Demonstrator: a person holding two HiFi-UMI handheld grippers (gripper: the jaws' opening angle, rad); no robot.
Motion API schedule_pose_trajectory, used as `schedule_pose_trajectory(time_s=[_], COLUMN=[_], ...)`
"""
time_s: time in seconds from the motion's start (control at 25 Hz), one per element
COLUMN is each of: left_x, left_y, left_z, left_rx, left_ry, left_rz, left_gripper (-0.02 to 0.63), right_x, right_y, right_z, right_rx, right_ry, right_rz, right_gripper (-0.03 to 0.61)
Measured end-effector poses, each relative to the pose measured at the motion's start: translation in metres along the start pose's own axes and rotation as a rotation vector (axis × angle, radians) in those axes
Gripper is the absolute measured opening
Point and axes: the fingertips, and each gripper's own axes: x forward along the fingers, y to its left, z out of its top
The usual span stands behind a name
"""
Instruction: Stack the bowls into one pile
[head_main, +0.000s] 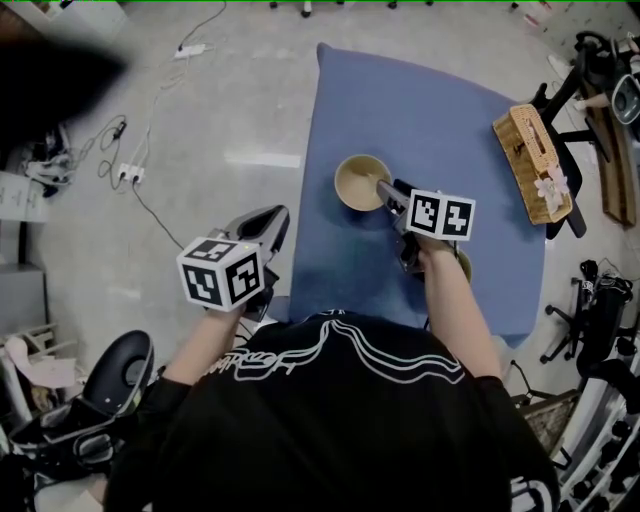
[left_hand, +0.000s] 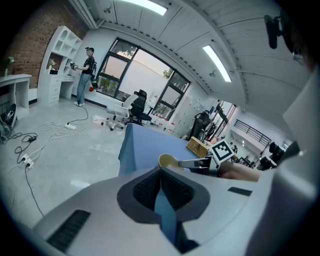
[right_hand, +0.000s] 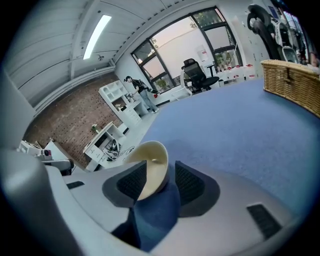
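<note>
Nearest you, your left hand-held gripper (left_hand: 161, 171) hangs off the left edge of the table (head_main: 450, 120). Its jaws are together with nothing in them, so it has no part in the job at the moment.

Just past that, tucked against your right forearm near the front of the table, a tan curve shows that looks like a second bowl (head_main: 463, 264) (most of it is hidden by your arm, so I can't be sure).

Further out, your right hand-held gripper (right_hand: 161, 170) points down at the cream bowl (head_main: 355, 180), which sits upright on the blue cloth near the middle of the table. Its jaws stand apart and straddle the bowl's near rim, one inside the wall and one outside. There is a gap on the outer side, so the pads do not look pressed on yet.

At the far right edge sits a wicker basket (head_main: 533, 163), well apart from the bowls.

As for progress, nothing is stacked. The bowls you can see lie apart, each on the cloth, and none sits inside another. I judge you are at the first pick. Left to do: clamp the rim, lift the cream bowl, carry it to the other and nest it there, then do the same for any bowls outside these views.
</note>
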Motion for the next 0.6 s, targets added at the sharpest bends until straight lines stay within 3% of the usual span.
schedule_pose_trajectory(time_s=[0.16, 0.32, 0.6], left_x=[0.003, 0.006, 0.005], left_y=[0.002, 0.004, 0.009], left_z=[0.000, 0.002, 0.006], left_rx=[0.000, 0.004, 0.002], left_ry=[0.001, 0.005, -0.001], left_rz=[-0.002, -0.009, -0.004], left_gripper=[0.024, 0.025, 0.025], right_x=[0.008, 0.015, 0.014], right_y=[0.001, -0.007, -0.008], right_z=[-0.004, -0.007, -0.006], right_rx=[0.023, 0.032, 0.090], right_ry=[0.017, 0.031, 0.008], right_rz=[0.005, -0.040, -0.036], right_gripper=[0.184, 0.110, 0.058])
